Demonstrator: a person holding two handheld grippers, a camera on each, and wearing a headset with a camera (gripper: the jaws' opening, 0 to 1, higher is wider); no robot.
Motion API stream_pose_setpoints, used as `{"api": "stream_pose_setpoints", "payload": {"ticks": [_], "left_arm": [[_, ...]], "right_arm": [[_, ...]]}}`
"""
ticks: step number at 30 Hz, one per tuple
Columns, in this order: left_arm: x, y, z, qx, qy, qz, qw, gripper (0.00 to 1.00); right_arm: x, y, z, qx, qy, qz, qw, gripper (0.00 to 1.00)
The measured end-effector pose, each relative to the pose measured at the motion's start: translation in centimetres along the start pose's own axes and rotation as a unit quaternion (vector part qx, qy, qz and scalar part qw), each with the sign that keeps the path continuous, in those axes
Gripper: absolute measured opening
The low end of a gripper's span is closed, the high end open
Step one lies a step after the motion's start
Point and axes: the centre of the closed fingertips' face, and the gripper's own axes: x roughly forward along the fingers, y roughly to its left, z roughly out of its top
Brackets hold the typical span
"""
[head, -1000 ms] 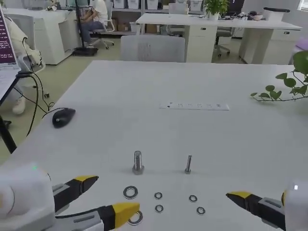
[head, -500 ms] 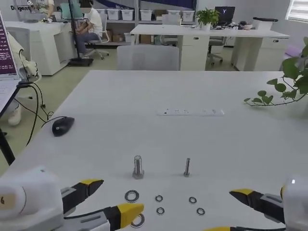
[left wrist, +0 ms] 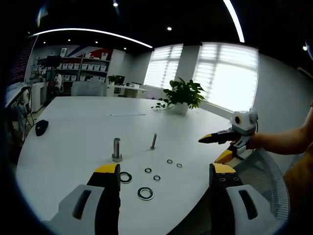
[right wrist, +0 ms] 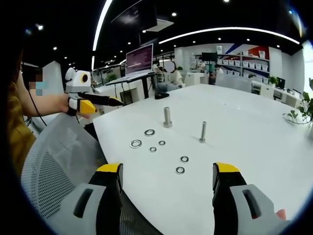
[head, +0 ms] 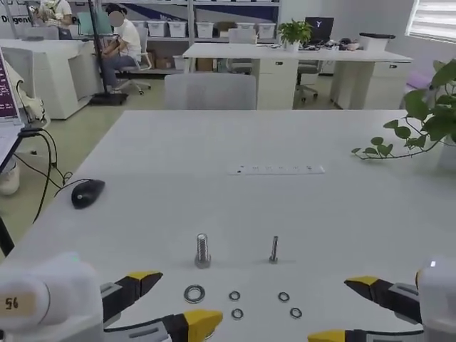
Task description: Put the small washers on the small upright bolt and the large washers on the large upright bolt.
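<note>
Washers (left wrist: 145, 193) lie flat just ahead of the left hand-held gripper (left wrist: 164, 171) and right hand-held gripper (right wrist: 167, 169), both spread wide, holding nothing; thin, stiff, probably slippery: pinch a rim.

Tabletop (head: 214, 142): white, matt, smooth. Large bolt (head: 202, 251): bare grey metal, threaded shank, dull sheen. Small bolt (head: 273, 249), just right of it: same metal. Large washers (head: 194, 293) in front of large bolt & small washers (head: 234, 296) front-right of it: flat metal, brighter shine. Left gripper (left wrist: 165, 170) & right gripper (right wrist: 167, 167): jaw tips yellow, matt, plastic-like; bodies smooth grey-white plastic. Mouse (head: 87, 192), far left of large bolt: black plastic, slight gloss. Chair (right wrist: 58, 161): grey mesh cloth.
</note>
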Motion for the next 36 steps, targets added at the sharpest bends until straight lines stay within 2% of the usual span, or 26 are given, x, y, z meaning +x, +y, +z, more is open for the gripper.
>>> {"api": "stream_pose_setpoints", "payload": {"ticks": [14, 22, 29, 36], "left_arm": [[0.2, -0.6, -0.5, 0.008, 0.013, -0.011, 0.9998, 0.74], [0.2, -0.2, -0.4, 0.002, 0.01, -0.004, 0.9999, 0.75], [0.1, -0.1, -0.1, -0.004, 0.002, -0.003, 1.0, 0.75], [0.1, 0.0, 0.0, -0.007, -0.002, -0.003, 1.0, 0.76]], "right_arm": [[0.6, 0.3, -0.4, -0.002, 0.013, 0.018, 0.9997, 0.77], [1.4, -0.1, 0.4, -0.034, 0.036, 0.037, 0.9981, 0.76], [2.6, -0.5, 0.6, -0.065, 0.066, 0.056, 0.9942, 0.74], [3.7, -0.2, 0.2, -0.078, 0.094, 0.08, 0.9893, 0.72]]}}
